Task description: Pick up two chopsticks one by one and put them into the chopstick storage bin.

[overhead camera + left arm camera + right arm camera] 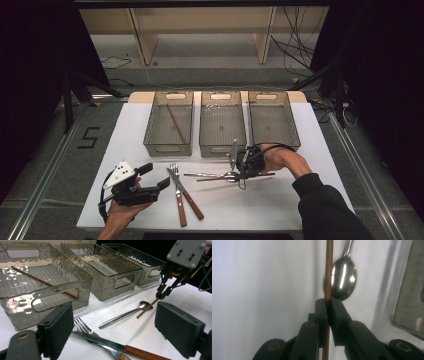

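While I work at the table:
Right gripper [328, 305]: my jaws pinch a brown chopstick [328, 270], just in front of the middle bin [222, 125], beside the spoon [343, 280].
Left gripper [110, 330]: my jaws spread, holding nothing.
Left bin [30, 285]: one chopstick inside.
Middle bin, right bin [273, 117]: nothing I can make out inside.

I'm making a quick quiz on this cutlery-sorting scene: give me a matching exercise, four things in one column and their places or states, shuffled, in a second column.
Things:
1. chopstick
2. second chopstick
3. spoon
4. knife

Places or states:
A. lying across the fork
B. pinched in the right gripper
C. inside the left bin
D. lying on the table, bowl beside the right gripper

Pairs: 1-B, 2-C, 3-D, 4-A
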`<state>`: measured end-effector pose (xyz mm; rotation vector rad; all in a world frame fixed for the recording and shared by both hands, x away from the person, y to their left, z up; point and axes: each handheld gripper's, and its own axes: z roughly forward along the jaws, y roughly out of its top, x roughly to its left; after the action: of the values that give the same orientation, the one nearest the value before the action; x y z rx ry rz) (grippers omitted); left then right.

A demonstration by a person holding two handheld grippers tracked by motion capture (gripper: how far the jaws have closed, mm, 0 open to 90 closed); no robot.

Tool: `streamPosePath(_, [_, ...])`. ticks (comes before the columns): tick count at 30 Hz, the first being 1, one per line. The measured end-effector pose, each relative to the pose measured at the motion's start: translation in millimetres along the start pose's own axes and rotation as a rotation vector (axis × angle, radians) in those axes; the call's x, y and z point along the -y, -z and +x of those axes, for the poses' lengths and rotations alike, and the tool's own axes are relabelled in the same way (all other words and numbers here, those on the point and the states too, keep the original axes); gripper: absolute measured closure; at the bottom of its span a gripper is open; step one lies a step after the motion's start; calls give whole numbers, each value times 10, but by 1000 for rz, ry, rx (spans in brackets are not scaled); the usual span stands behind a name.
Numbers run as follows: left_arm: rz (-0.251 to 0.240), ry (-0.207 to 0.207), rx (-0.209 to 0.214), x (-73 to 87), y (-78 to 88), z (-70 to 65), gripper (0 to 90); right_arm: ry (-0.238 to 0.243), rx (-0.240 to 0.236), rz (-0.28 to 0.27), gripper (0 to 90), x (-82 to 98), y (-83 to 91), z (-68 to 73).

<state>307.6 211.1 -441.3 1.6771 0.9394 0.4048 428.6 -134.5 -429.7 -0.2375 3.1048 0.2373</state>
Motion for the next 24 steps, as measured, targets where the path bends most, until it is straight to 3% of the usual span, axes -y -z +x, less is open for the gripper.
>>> streamPosePath(7, [-4, 4, -3, -2, 7, 1, 151, -75, 37, -90, 851, -118, 139, -42])
streamPosePath(11, [-3, 2, -4, -3, 11, 3, 151, -149, 56, -125, 851, -180, 196, -96])
streamPosePath(12, [-5, 3, -4, -3, 11, 3, 151, -149, 56, -125, 851, -180, 196, -96])
streamPosePath(13, [-4, 2, -3, -4, 13, 7, 151, -204, 54, -166, 852, -205, 247, -126])
streamPosePath(17, [-3, 3, -3, -4, 11, 6, 151, -298, 67, -251, 851, -255, 342, -182])
streamPosePath(22, [-6, 2, -4, -5, 10, 3, 151, -456, 113, -355, 852, -335, 433, -280])
streamPosePath(24, [-6, 3, -3, -5, 13, 5, 151, -491, 115, -393, 852, -364, 452, -314])
